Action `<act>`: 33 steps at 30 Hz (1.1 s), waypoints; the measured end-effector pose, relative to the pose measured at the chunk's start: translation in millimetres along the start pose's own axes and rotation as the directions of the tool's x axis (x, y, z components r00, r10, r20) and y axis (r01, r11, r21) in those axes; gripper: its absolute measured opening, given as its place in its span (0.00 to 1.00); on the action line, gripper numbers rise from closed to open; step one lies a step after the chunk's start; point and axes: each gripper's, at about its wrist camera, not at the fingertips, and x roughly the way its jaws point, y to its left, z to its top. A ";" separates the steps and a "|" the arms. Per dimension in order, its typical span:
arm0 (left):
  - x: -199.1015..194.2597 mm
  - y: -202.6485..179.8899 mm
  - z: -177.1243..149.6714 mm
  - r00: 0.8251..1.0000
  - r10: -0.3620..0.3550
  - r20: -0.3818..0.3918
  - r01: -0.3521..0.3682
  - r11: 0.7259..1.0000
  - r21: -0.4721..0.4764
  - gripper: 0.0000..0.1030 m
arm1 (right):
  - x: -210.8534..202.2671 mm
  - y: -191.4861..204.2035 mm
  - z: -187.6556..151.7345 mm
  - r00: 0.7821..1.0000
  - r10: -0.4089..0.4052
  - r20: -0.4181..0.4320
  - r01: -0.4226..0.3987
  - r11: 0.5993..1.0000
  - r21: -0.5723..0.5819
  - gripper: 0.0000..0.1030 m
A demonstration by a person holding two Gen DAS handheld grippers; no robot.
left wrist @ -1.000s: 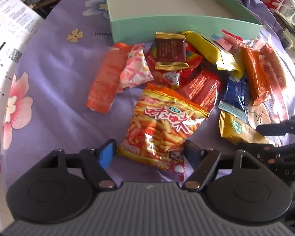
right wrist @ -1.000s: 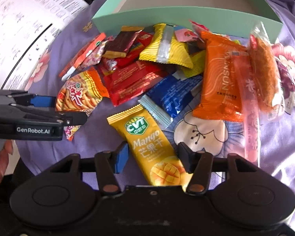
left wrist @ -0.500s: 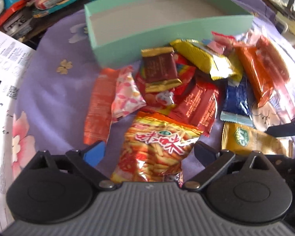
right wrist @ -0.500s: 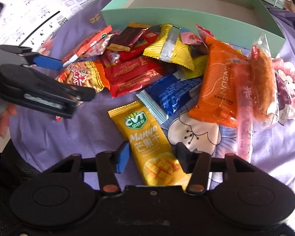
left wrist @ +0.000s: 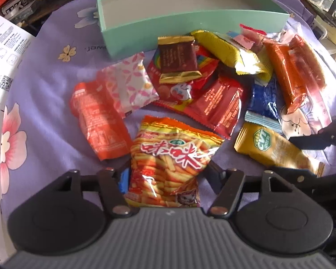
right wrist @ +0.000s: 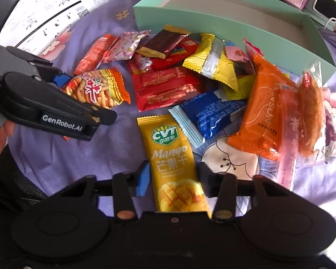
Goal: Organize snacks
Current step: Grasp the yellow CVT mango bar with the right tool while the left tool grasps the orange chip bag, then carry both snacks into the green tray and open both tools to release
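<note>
A pile of snack packets lies on a purple flowered cloth in front of an empty mint-green box (left wrist: pixel 190 24) (right wrist: pixel 224 22). My left gripper (left wrist: pixel 168 179) has closed on the near end of the orange-red fries bag (left wrist: pixel 170 159), which also shows in the right wrist view (right wrist: pixel 96 87). My right gripper (right wrist: pixel 174 177) straddles the yellow mango packet (right wrist: pixel 174 157), its fingers a little apart from the packet's sides; the packet also shows in the left wrist view (left wrist: pixel 273 148). The left gripper shows in the right wrist view (right wrist: pixel 78 109).
Other packets: orange-red (left wrist: pixel 96 116), pink flowered (left wrist: pixel 127 85), brown chocolate (left wrist: pixel 177 56), red (left wrist: pixel 217 105), yellow (left wrist: pixel 228 51), blue (left wrist: pixel 262 98), orange (right wrist: pixel 266 109). White printed sheets (left wrist: pixel 0 44) lie left. Clutter stands behind the box.
My left gripper has closed in from wide open until its fingers press the fries bag's sides. My right gripper has stayed around the mango packet.
</note>
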 end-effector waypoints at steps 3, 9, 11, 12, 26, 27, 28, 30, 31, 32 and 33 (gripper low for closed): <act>-5.2 -1.7 0.3 1.000 0.005 0.004 -0.005 1.000 0.003 0.43 | -2.5 -7.7 2.5 0.999 0.053 -0.006 -0.053 0.996 0.072 0.37; -22.6 1.4 2.0 0.999 -0.002 0.035 0.003 1.000 -0.016 0.42 | -21.2 -13.6 4.9 0.995 0.098 0.024 -0.101 0.989 0.111 0.35; -28.3 2.1 2.4 0.999 -0.006 0.045 0.007 1.000 -0.023 0.42 | -27.8 -15.0 6.1 0.994 0.101 0.037 -0.105 0.988 0.113 0.35; -31.8 2.2 2.4 0.999 -0.005 0.052 0.006 1.000 -0.026 0.42 | -30.1 -15.4 6.8 0.994 0.099 0.042 -0.103 0.988 0.113 0.35; -64.8 15.6 17.9 0.990 0.026 0.137 -0.017 0.997 -0.070 0.42 | -44.9 -16.7 19.4 0.992 0.080 0.094 -0.090 0.990 0.112 0.34; -62.7 15.6 16.2 0.991 0.021 0.130 -0.012 0.997 -0.071 0.42 | -37.8 -15.6 16.9 0.994 0.079 0.073 -0.087 0.991 0.105 0.34; -59.8 15.1 14.4 0.992 0.018 0.122 -0.009 0.997 -0.072 0.42 | -30.6 -14.4 14.5 0.995 0.081 0.052 -0.086 0.991 0.102 0.34; -54.2 13.9 10.5 0.994 0.015 0.107 -0.007 0.997 -0.071 0.42 | -18.3 -14.3 10.7 0.995 0.094 0.019 -0.095 0.989 0.109 0.34; -51.7 14.0 8.1 0.995 0.013 0.102 -0.006 0.997 -0.072 0.42 | -14.8 -14.2 9.8 0.995 0.098 0.008 -0.098 0.989 0.108 0.34; -49.6 14.1 6.9 0.995 0.009 0.095 -0.002 0.997 -0.073 0.42 | -11.0 -13.4 9.3 0.995 0.099 -0.004 -0.098 0.990 0.103 0.34; -47.9 14.4 5.2 0.996 0.008 0.091 -0.001 0.997 -0.074 0.42 | -7.9 -12.6 9.2 0.995 0.098 -0.015 -0.096 0.991 0.097 0.35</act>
